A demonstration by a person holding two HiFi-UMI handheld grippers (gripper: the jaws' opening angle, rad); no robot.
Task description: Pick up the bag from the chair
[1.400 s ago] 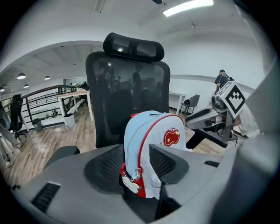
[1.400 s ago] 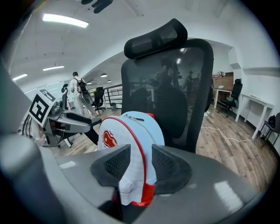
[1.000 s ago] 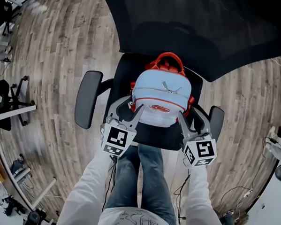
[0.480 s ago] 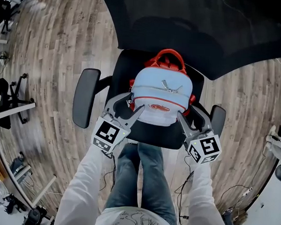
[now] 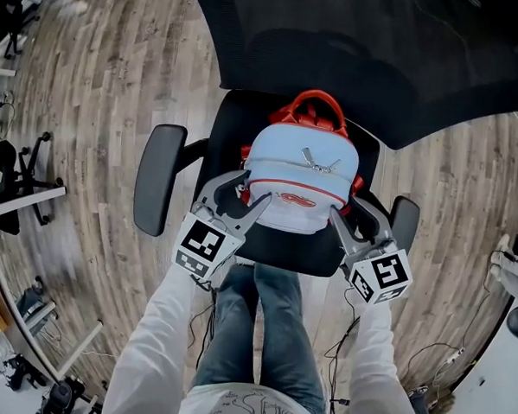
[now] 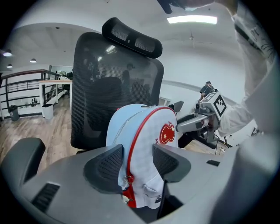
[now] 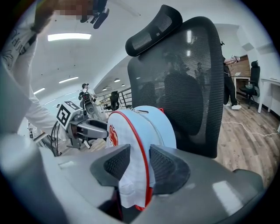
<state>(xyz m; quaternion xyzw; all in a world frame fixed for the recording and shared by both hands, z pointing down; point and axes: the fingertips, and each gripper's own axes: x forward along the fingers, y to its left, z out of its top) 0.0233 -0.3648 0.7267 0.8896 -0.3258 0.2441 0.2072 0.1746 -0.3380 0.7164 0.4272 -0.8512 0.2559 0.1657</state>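
In the head view, the bag, pale blue with red trim, stands upright on the chair, on the seat and against the backrest. Our left tool reaches the bag's flank on the side of the chair's left armrest. Our right tool reaches the flank on the side of the chair's other armrest. The zip runs closed over the top, so we cannot see what the bag holds.

In the left gripper view, the jaws stand wide apart astride the bag's red-piped side seam, in front of the chair's mesh back. They have just been opening. The fabric fills the gap between them, but we see no pinch in it.

In the right gripper view, the jaws have just been closing. The pads are clamped on the bag's front panel and its piping, low down near the chair's seat.

We judge that we are at the grasping step and the bag is not yet lifted off the chair. Next, the left tool needs to close firmly on its seam. Then both tools should rise together and evenly, so that the soft bag neither tips toward the backrest nor slips from a thin hold.
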